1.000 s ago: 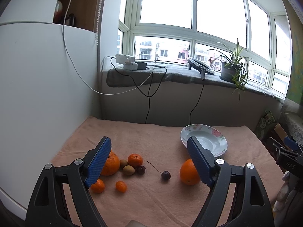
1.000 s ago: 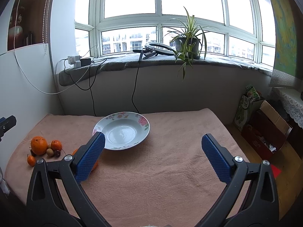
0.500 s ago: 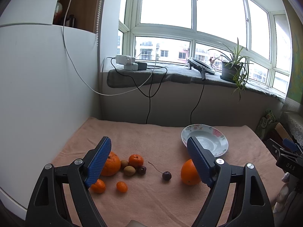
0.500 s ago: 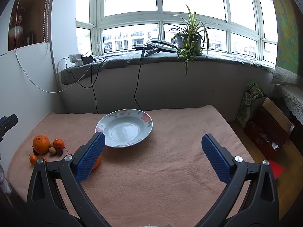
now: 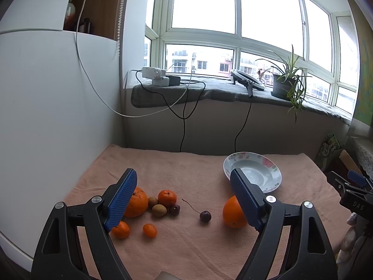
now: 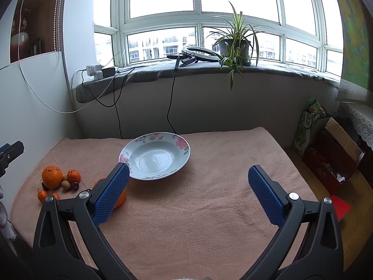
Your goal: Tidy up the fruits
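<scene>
A floral plate [image 5: 274, 171] [image 6: 158, 157] sits empty on the pink cloth. Fruits lie to its left: a big orange [image 5: 137, 201] [image 6: 51, 176], a mandarin [image 5: 167, 197] [image 6: 73, 175], small brown fruits [image 5: 159, 210], a stemmed cherry [image 5: 205, 216], small tangerines [image 5: 149, 230], and a second orange [image 5: 232, 212] beside the plate, partly hidden behind a finger in both views. My left gripper [image 5: 183, 200] is open, raised above the fruits. My right gripper [image 6: 188, 193] is open and empty, raised in front of the plate.
The pink cloth [image 6: 209, 198] covers the table. A white panel [image 5: 58, 116] stands along the left. Cables [image 5: 184, 126] hang from the grey windowsill with a potted plant [image 6: 233, 44]. Cardboard boxes [image 6: 333, 156] stand on the floor at right.
Both grippers have drifted slightly; the plate and fruits sit a little lower and to the right in the views. Both jaws stay open and nothing was grasped.
</scene>
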Action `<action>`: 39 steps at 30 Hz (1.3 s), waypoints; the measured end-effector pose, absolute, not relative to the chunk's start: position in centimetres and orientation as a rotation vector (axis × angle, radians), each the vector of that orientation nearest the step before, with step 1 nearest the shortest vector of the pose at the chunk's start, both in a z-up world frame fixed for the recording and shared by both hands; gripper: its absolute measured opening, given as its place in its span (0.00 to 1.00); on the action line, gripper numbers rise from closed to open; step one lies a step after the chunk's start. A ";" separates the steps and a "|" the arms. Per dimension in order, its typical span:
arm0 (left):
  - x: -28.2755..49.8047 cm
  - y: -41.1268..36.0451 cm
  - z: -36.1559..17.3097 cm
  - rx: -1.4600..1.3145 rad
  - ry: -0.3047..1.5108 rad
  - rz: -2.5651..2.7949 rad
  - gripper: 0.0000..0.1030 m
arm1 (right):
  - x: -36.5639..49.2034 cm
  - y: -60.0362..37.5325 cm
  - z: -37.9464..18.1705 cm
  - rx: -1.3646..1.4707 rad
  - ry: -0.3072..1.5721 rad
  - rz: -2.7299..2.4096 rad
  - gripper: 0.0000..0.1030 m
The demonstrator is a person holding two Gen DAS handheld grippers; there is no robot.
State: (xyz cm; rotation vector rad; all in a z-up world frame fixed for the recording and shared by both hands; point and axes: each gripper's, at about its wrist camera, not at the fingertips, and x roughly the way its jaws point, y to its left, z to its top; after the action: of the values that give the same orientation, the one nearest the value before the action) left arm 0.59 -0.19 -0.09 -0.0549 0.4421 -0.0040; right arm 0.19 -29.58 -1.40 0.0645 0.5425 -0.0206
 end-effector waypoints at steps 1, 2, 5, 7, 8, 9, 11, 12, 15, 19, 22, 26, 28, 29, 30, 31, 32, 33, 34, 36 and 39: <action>0.6 -0.2 -0.1 -0.054 0.442 -0.004 0.80 | 0.2 -29.6 -1.4 0.065 0.544 -0.020 1.00; 0.6 -0.2 -0.1 -0.054 0.442 -0.005 0.80 | 0.3 -29.6 -1.4 0.065 0.545 -0.021 1.00; 0.6 -0.4 -0.2 -0.052 0.445 -0.007 0.80 | 0.3 -29.6 -1.5 0.067 0.548 -0.019 1.00; 0.6 -0.4 -0.2 -0.051 0.445 -0.006 0.80 | 0.3 -29.6 -1.5 0.067 0.549 -0.019 1.00; 0.6 -0.4 -0.2 -0.051 0.445 -0.006 0.80 | 0.3 -29.6 -1.5 0.066 0.549 -0.019 1.00; 0.7 -0.4 -0.2 -0.052 0.445 -0.006 0.80 | 0.3 -29.7 -1.5 0.067 0.550 -0.019 1.00; 0.6 -0.4 -0.2 -0.051 0.446 -0.006 0.80 | 0.4 -29.7 -1.6 0.070 0.554 -0.017 1.00; 0.7 -0.4 -0.2 -0.050 0.447 -0.006 0.80 | 0.4 -29.7 -1.6 0.071 0.555 -0.016 1.00; 0.8 -0.4 -0.3 -0.052 0.451 -0.008 0.80 | 0.4 -29.7 -1.8 0.071 0.558 -0.014 1.00; 1.1 -0.5 -0.5 -0.052 0.458 -0.014 0.80 | 0.5 -29.7 -1.9 0.072 0.563 -0.012 1.00; 1.5 -0.3 -1.0 -0.063 0.478 -0.019 0.80 | 0.8 -29.7 -2.1 0.075 0.574 -0.002 1.00; 2.1 0.2 -1.9 -0.101 0.521 -0.037 0.80 | 1.1 -29.6 -2.7 0.090 0.593 0.025 1.00; 2.3 0.4 -2.5 -0.119 0.539 -0.052 0.80 | 1.5 -29.6 -3.1 0.107 0.609 0.046 1.00; 2.5 0.5 -2.9 -0.132 0.550 -0.066 0.80 | 1.7 -29.5 -3.3 0.116 0.621 0.059 1.00; 2.6 0.7 -3.1 -0.143 0.561 -0.077 0.80 | 1.9 -29.5 -3.5 0.125 0.633 0.071 1.00; 2.7 0.7 -3.5 -0.153 0.573 -0.083 0.80 | 2.1 -29.5 -3.8 0.134 0.645 0.082 1.00; 2.9 0.8 -3.8 -0.161 0.584 -0.089 0.80 | 2.3 -29.5 -4.0 0.142 0.657 0.095 1.00; 3.0 0.8 -4.1 -0.168 0.597 -0.097 0.80 | 2.5 -29.5 -4.2 0.151 0.669 0.110 1.00; 3.1 0.9 -4.5 -0.178 0.610 -0.107 0.80 | 2.7 -29.4 -4.5 0.158 0.680 0.121 1.00; 3.3 1.1 -5.1 -0.205 0.632 -0.127 0.80 | 3.1 -29.3 -5.1 0.173 0.704 0.141 1.00; 3.4 1.0 -5.9 -0.221 0.654 -0.153 0.80 | 3.9 -29.0 -6.0 0.194 0.748 0.182 1.00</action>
State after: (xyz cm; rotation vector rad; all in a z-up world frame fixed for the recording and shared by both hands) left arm 3.38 0.97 -5.87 -0.2208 0.6542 -0.1533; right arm 3.88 -28.98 -6.01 0.1945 0.7478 0.1819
